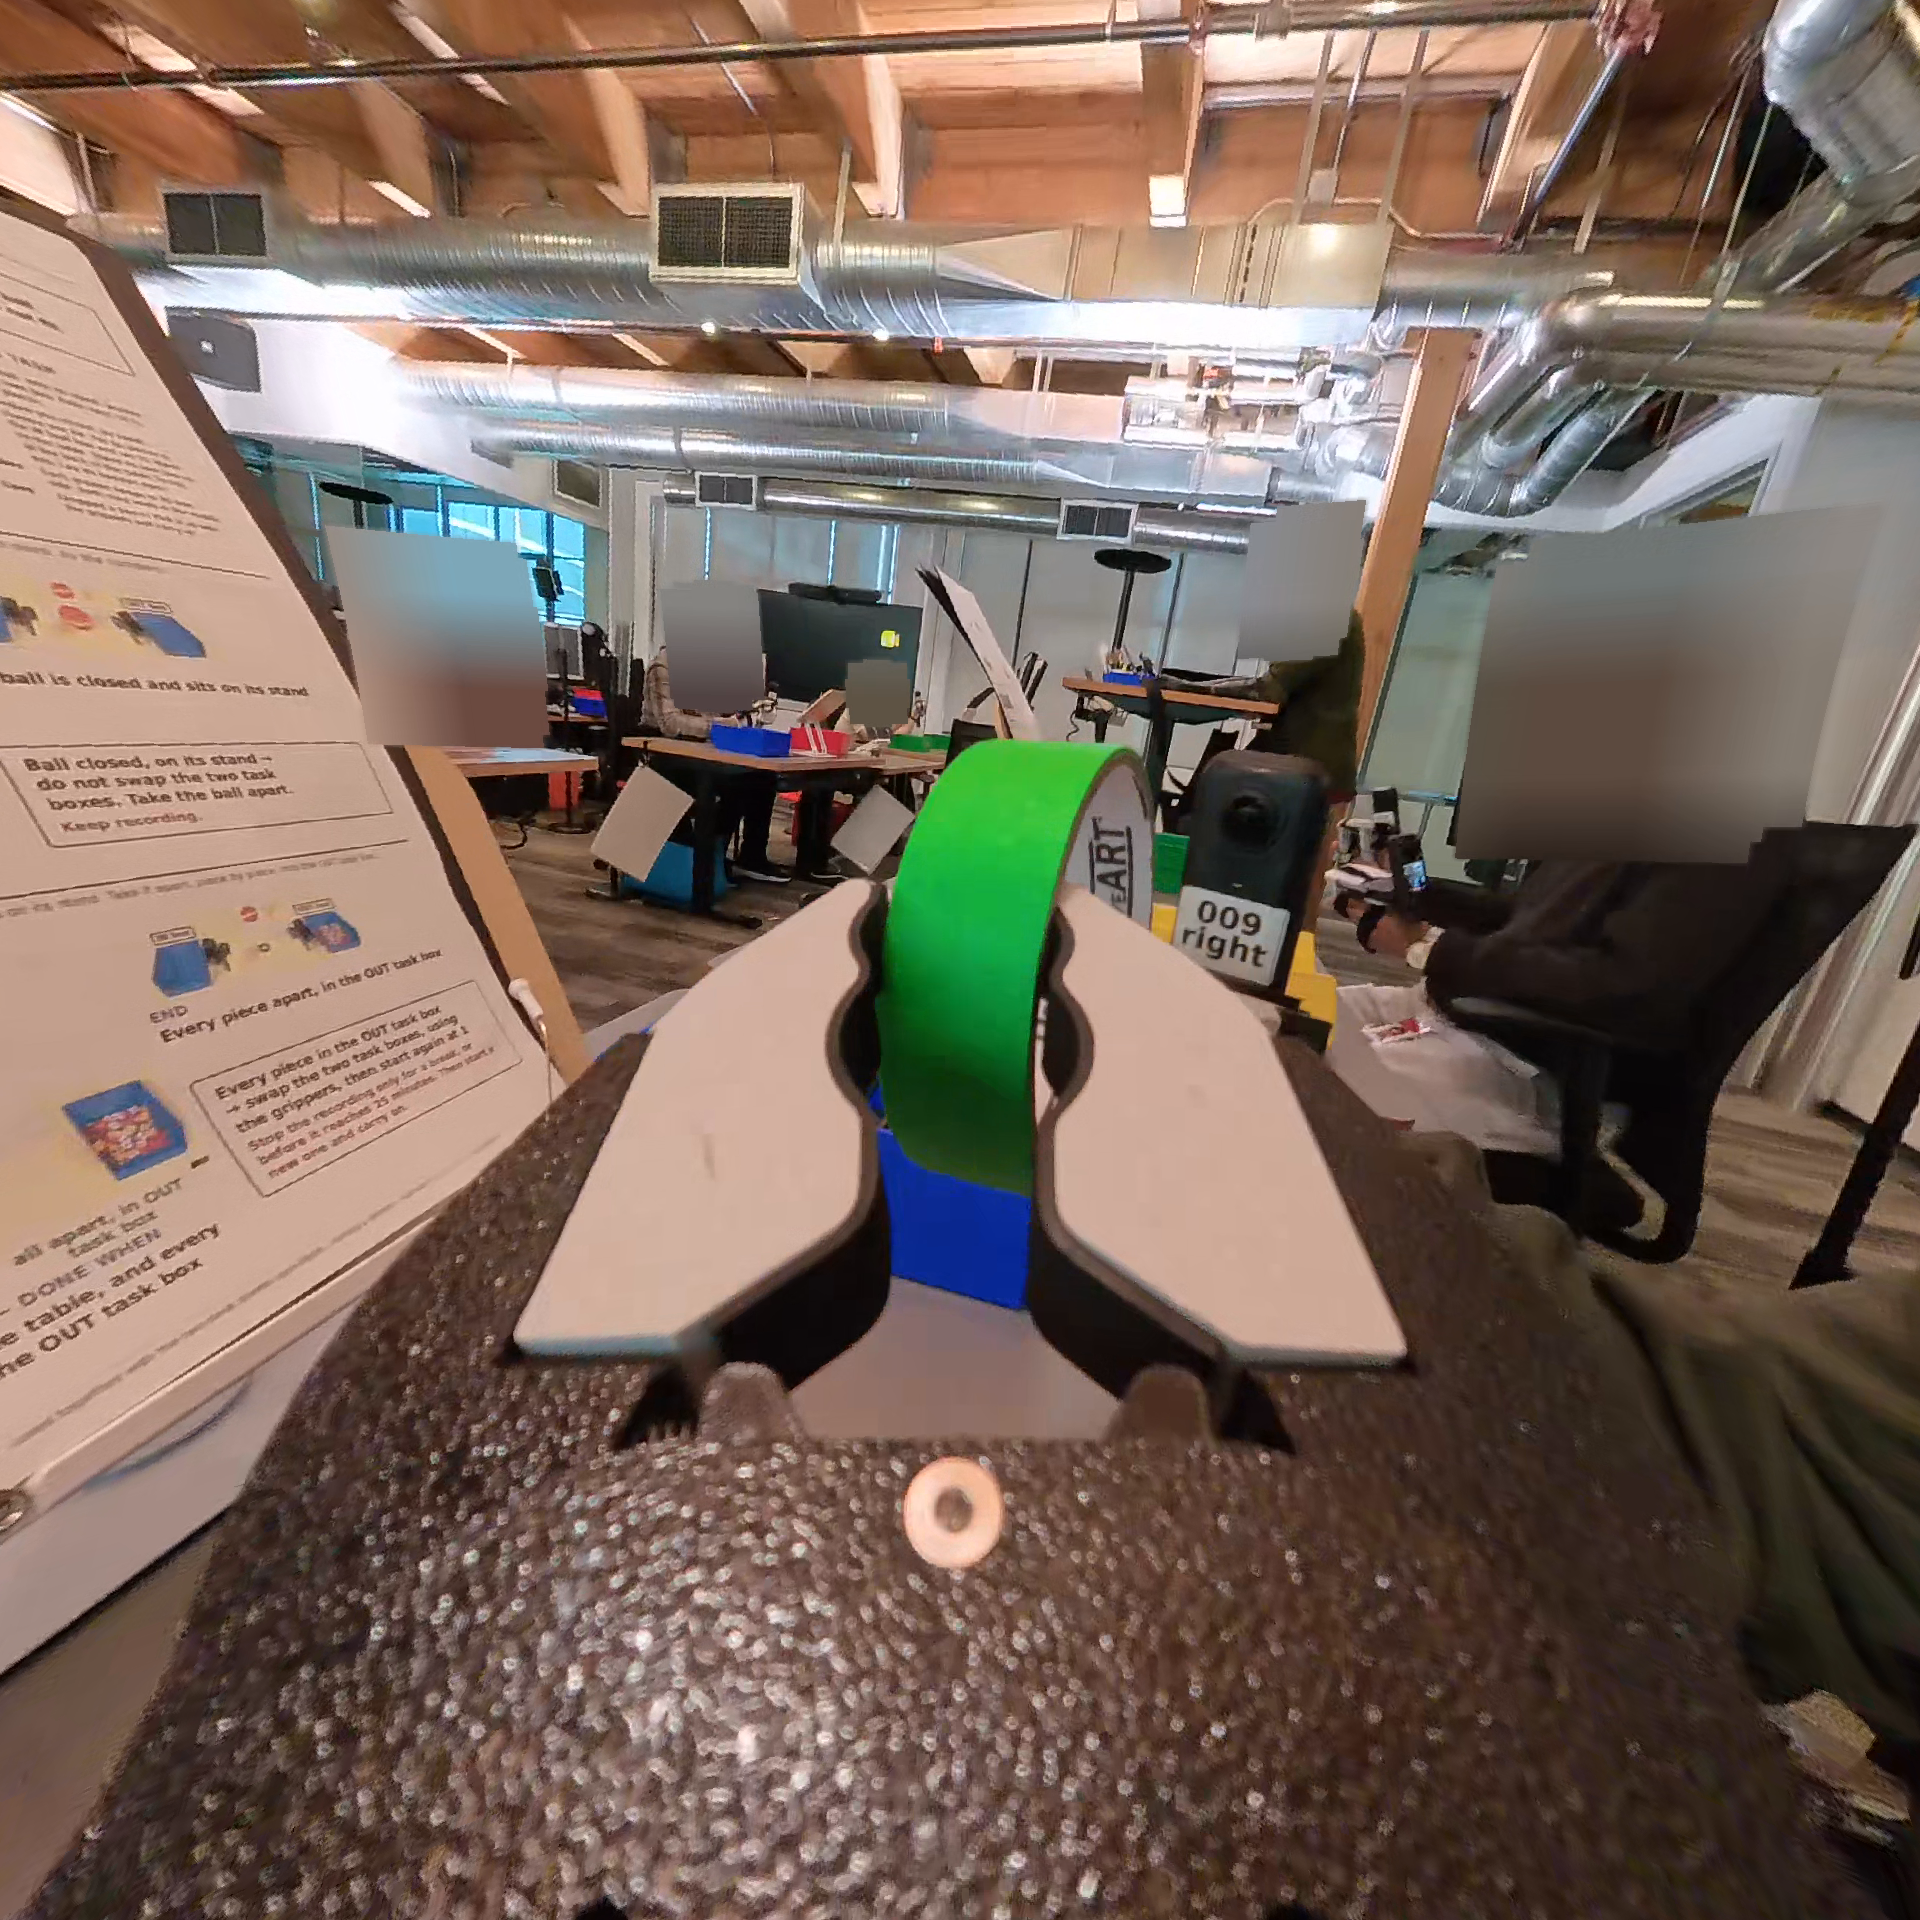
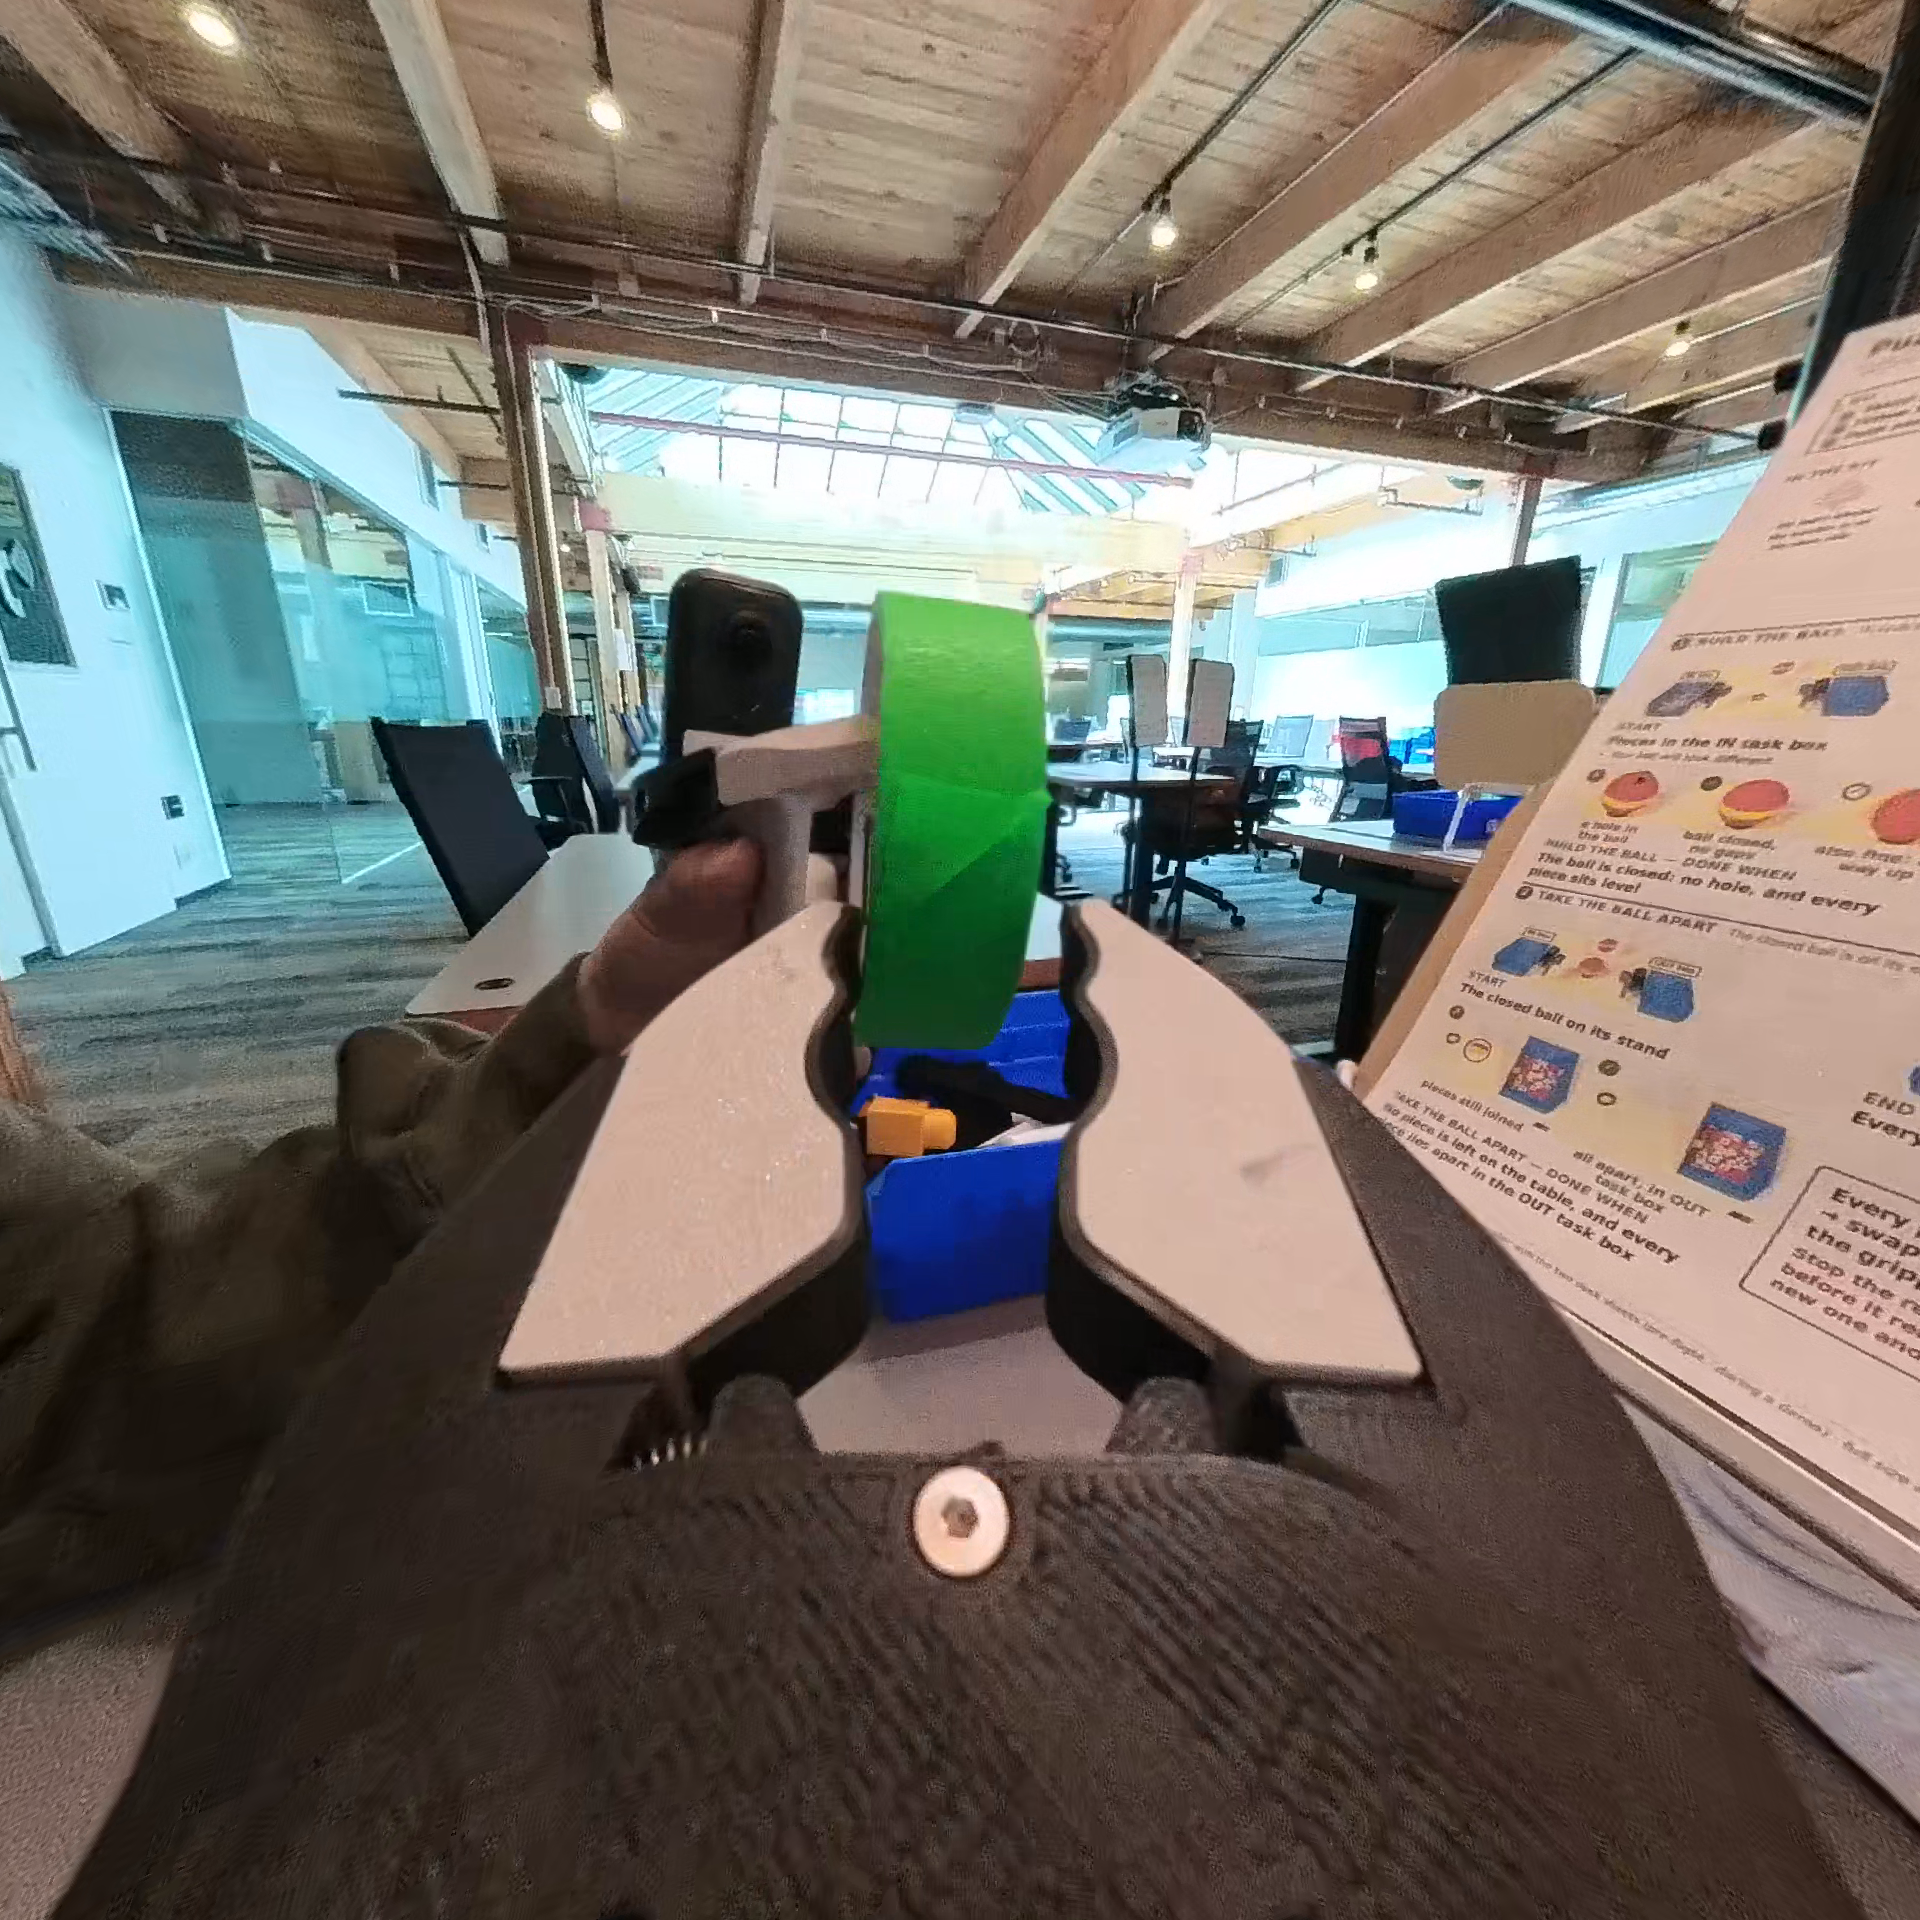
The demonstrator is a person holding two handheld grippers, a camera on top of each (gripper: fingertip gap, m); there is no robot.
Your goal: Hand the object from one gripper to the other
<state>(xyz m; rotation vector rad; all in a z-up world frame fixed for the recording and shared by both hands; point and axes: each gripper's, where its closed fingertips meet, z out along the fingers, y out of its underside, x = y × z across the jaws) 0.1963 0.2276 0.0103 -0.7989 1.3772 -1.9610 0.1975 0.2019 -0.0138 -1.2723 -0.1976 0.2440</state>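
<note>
From the left wrist view, the left tongs [image 1: 961,935] are clamped on the roll of green tape [image 1: 971,966], which stands on edge between the two grey fingers [image 1: 727,1122], pinched across its width and raised above the blue bin [image 1: 956,1236]; the other tool's camera body shows just behind the roll. From the right wrist view, the right tongs [image 2: 961,935] stand parted around the same roll [image 2: 951,821], a clear gap showing on the right-hand side and the left finger close to it or perhaps brushing it; contact there cannot be told. The left tool reaches in from the side, held by a hand [image 2: 675,925]. I judge the handover about halfway: the roll is presented and lined up, while the receiving squeeze and the giver's release are not yet done.
</note>
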